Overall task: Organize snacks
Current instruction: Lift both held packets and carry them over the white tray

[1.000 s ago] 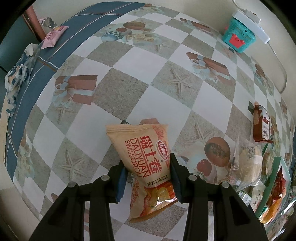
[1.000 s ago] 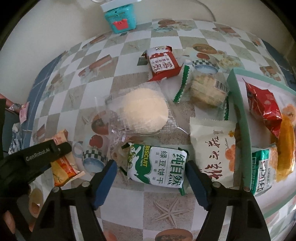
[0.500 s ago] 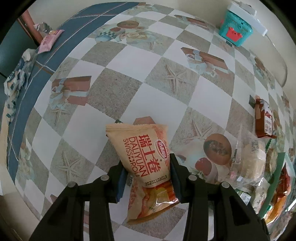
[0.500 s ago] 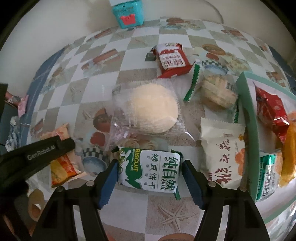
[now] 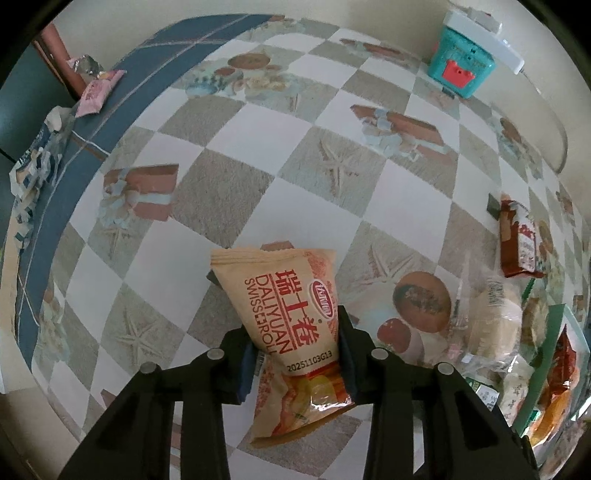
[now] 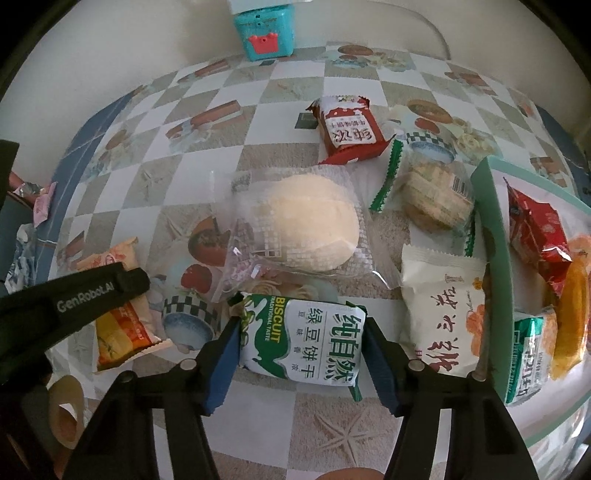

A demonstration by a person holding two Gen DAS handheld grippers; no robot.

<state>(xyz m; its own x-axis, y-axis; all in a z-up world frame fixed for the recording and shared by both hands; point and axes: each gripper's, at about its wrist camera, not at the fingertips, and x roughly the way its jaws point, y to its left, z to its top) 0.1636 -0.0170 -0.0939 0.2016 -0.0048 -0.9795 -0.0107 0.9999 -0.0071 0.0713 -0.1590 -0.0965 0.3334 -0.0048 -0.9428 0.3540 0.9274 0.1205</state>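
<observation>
My left gripper [image 5: 291,332] is shut on an orange Swiss roll packet [image 5: 288,321] and holds it over the checkered tablecloth; the packet also shows in the right wrist view [image 6: 118,306] under the left gripper's arm. My right gripper [image 6: 299,332] is shut on a green and white biscuit packet [image 6: 303,341], both pads pressing its ends. A green tray [image 6: 496,258] at the right holds a red packet [image 6: 535,229], an orange snack [image 6: 572,317] and a green packet [image 6: 532,354].
On the table lie a clear-wrapped round bun [image 6: 306,225], a red packet [image 6: 349,129], a green-edged cracker pack [image 6: 432,192] and a white packet [image 6: 443,306]. A teal toy box [image 6: 264,29] stands at the back wall. A pink packet [image 5: 98,92] lies at the far left edge.
My right gripper has closed in on the biscuit packet, from wide apart to pads touching both ends. My left gripper has kept its hold on the Swiss roll packet and shifted slightly.
</observation>
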